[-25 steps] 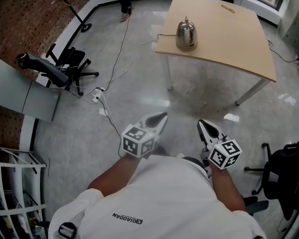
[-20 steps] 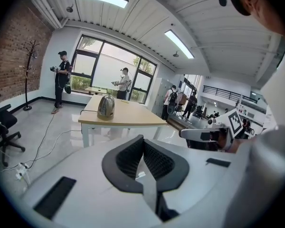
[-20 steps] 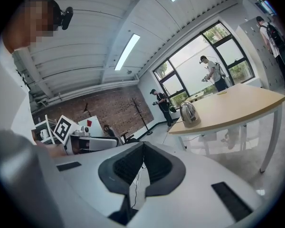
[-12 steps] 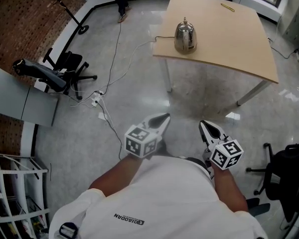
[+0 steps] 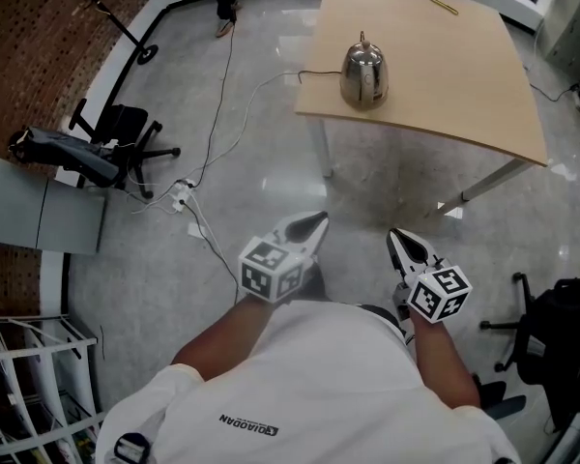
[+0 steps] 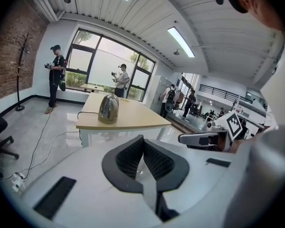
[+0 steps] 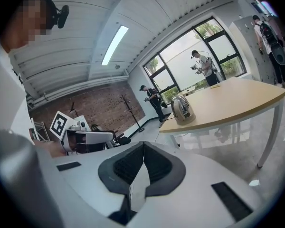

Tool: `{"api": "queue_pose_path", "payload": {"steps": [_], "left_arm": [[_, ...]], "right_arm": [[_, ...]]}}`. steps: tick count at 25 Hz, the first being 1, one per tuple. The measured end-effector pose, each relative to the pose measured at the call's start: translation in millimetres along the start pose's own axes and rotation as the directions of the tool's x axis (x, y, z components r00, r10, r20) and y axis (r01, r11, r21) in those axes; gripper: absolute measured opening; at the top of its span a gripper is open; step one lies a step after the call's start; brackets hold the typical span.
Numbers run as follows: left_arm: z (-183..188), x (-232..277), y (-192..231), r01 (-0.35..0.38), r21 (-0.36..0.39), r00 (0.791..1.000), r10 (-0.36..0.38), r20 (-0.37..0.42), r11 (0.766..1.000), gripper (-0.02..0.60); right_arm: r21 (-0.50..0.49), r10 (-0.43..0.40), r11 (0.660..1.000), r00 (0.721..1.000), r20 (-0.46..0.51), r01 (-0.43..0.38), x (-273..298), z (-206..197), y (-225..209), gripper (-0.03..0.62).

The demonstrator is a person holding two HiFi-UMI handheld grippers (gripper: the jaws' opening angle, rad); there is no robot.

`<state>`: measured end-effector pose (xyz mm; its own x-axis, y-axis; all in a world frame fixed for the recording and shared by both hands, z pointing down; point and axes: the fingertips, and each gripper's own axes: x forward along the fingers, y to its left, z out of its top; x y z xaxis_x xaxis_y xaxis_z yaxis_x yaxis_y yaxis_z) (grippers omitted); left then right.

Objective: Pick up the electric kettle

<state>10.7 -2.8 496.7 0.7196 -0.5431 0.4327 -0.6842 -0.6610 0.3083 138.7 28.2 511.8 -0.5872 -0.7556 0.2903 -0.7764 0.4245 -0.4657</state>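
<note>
Kettle (image 5: 363, 71) sits, seemingly corded, on tan table (image 5: 445, 85); left gripper (image 5: 316, 222), right gripper (image 5: 394, 236) fingers (image 6: 129, 158) together, empty.

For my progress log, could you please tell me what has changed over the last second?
The person has stepped slightly nearer the table; nothing grasped or released. The left tool and right tool stay shut and empty; the electric kettle stays on the table.

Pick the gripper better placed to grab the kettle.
Right gripper, narrowly: shiny steel electric kettle on light wooden table lines up better with it than the left gripper. Both shut, empty, distant.
</note>
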Motion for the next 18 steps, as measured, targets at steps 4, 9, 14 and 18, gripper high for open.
{"api": "queue_pose_path", "payload": {"steps": [4,9,14,18], "left_arm": [[15.5,9.1,32.8,0.008,-0.013,1.000,-0.008,0.000,1.000,-0.005],[31.9,22.5,71.6,0.029,-0.012,1.000,-0.029,-0.005,1.000,-0.005],[48.6,31.0,114.1,0.053,-0.004,0.998,-0.053,-0.016,0.999,-0.005],[66.2,40.2,142.6,0.091,0.000,0.996,-0.091,-0.019,0.996,-0.005]], "right_arm": [[0.007,-0.008,1.000,1.000,-0.012,0.008,36.5,11.2,-1.7,0.021],[-0.007,-0.023,1.000,0.999,-0.041,0.023,83.7,27.6,-5.5,0.021],[-0.029,-0.064,0.998,0.997,-0.043,0.063,122.0,51.8,-10.1,0.021],[-0.032,-0.109,0.994,0.994,-0.027,0.108,144.0,69.4,-10.3,0.021]]}}
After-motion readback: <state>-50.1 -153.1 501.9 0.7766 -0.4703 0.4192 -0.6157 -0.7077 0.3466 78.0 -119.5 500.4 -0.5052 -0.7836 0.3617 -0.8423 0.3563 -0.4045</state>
